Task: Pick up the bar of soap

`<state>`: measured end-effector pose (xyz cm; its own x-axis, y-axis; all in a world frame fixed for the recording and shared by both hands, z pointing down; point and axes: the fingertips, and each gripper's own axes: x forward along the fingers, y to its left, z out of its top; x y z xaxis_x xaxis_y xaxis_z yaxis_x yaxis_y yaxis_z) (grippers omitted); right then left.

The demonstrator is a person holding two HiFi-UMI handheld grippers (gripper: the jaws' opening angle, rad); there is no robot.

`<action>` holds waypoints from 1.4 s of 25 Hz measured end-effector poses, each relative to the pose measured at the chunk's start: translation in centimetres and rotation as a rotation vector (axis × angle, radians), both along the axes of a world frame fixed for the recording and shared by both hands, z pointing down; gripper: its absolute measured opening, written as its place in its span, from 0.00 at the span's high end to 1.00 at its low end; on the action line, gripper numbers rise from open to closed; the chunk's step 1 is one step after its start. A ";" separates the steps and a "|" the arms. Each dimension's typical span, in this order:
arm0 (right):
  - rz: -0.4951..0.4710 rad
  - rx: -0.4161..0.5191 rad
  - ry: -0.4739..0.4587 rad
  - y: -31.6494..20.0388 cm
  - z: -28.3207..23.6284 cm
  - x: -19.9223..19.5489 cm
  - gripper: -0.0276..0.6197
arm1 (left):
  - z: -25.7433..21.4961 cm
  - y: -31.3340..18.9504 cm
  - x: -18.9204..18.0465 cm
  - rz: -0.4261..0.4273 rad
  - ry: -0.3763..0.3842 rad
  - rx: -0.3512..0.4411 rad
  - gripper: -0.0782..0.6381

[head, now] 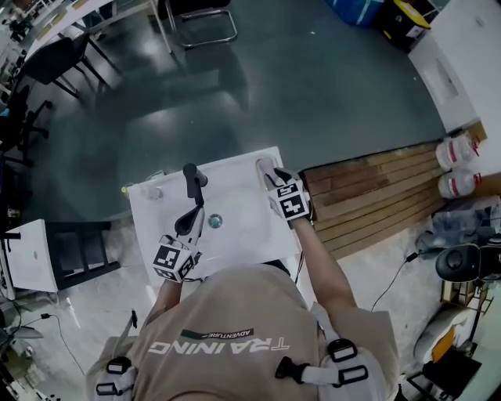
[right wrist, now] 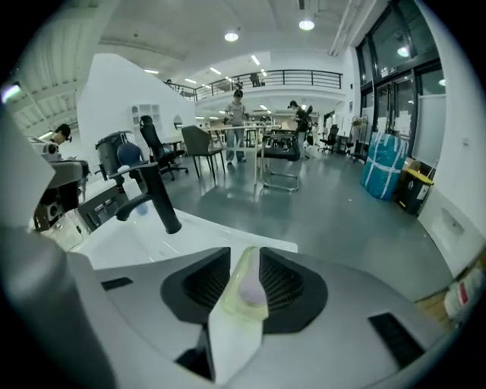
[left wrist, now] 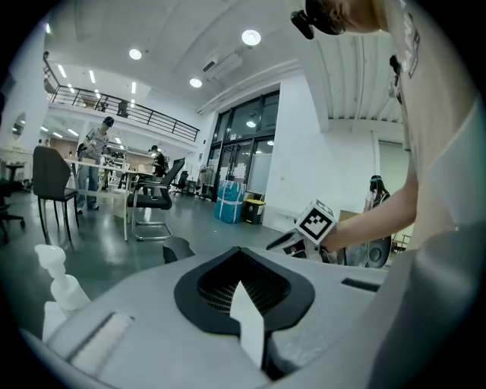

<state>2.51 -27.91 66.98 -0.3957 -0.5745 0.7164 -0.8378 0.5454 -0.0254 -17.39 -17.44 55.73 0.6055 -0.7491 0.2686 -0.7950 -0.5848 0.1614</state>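
Observation:
The bar of soap [head: 264, 164] is pale with a lilac tint and lies on the far right corner of the white sink [head: 246, 235]. My right gripper [head: 272, 178] is right at it. In the right gripper view the soap [right wrist: 247, 285] fills the gap between the black pads of the right gripper [right wrist: 245, 262], whose jaws stand apart around it. I cannot tell whether the pads touch it. My left gripper [head: 188, 223] hovers over the sink's near left part, below the black faucet [head: 192, 182], with its jaws together and nothing held. In its own view the left gripper [left wrist: 241, 262] shows only a thin seam.
The black faucet [right wrist: 156, 197] stands left of the soap. A white pump bottle [left wrist: 57, 285] sits at the sink's left rim. A wooden pallet [head: 376, 196] lies right of the sink, a white table [head: 31, 254] to its left, and chairs [head: 200, 19] stand beyond.

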 end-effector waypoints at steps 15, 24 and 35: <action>0.025 -0.294 0.093 -3.4 7.2 1.2 0.73 | 1.7 0.0 -1.4 -0.012 0.012 -0.016 0.90; 0.071 -0.447 0.128 -4.1 9.3 1.3 0.67 | 2.6 0.1 -2.7 -0.049 0.037 -0.040 0.90; 0.106 -0.566 0.188 -4.3 10.9 0.9 0.66 | 3.1 0.3 -3.8 -0.088 0.085 -0.070 0.90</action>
